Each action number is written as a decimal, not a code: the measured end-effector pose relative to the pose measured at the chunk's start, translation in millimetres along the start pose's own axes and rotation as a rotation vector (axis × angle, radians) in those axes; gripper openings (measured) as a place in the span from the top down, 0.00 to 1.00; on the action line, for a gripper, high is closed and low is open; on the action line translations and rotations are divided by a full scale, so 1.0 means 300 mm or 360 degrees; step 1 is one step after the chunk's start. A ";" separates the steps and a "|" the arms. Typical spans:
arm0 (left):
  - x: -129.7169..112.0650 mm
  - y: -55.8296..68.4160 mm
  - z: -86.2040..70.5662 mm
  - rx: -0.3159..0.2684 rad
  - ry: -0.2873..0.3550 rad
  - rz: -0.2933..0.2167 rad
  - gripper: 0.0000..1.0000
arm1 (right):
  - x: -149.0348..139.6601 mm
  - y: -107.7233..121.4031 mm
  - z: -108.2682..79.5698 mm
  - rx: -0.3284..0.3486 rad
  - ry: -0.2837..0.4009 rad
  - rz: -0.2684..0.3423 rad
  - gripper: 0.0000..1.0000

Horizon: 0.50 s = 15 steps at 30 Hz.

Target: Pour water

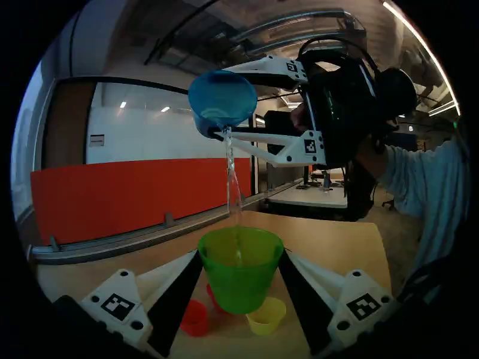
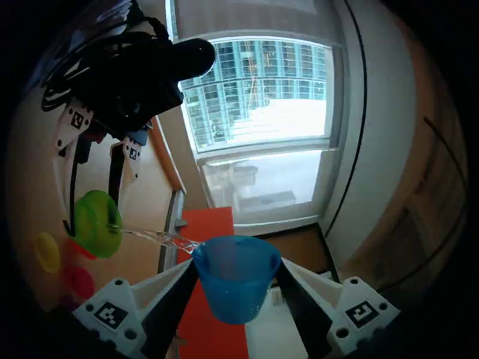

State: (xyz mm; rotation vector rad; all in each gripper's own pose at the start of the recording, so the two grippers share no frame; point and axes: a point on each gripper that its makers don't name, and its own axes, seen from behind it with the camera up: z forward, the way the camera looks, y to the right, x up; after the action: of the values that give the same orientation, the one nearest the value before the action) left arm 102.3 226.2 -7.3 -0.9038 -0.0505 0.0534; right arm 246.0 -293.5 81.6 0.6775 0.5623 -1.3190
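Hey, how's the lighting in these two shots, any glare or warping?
Left gripper view: ceiling strip lights glare top right, fisheye bows the orange wall, green cup and water stream are sharp. Right gripper view: the window is washed out, the table dim, blue cup crisp.

Left gripper (image 1: 239, 258): both fingers pressed against the sides of an upright green cup (image 1: 240, 275), held above a wooden table (image 1: 341, 239). Right gripper (image 1: 230, 102), higher and farther off, clamps a blue cup (image 1: 220, 105) tipped toward the camera. A thin stream of water (image 1: 231, 179) runs from the blue cup's lip down into the green cup. On the table below sit a red cup (image 1: 194, 317) and a yellow cup (image 1: 267, 315); a third, apparently red, is mostly hidden behind the green cup. A light sleeve (image 1: 419, 179) shows at right.
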 end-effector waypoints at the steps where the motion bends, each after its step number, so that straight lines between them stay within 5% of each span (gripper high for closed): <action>1: -0.001 0.000 0.000 0.0000 0.0000 -0.0001 0.13 | 0.001 0.002 0.000 -0.0001 0.0000 -0.0007 0.10; 15: -0.001 0.000 0.003 0.0001 -0.0001 -0.0009 0.13 | 0.004 0.023 -0.006 -0.0020 -0.0014 -0.0135 0.10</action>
State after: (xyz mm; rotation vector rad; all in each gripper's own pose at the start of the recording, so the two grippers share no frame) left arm 101.9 226.7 -6.7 -0.9032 -0.0534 0.0486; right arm 253.1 -292.2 80.6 0.6435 0.5972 -1.3957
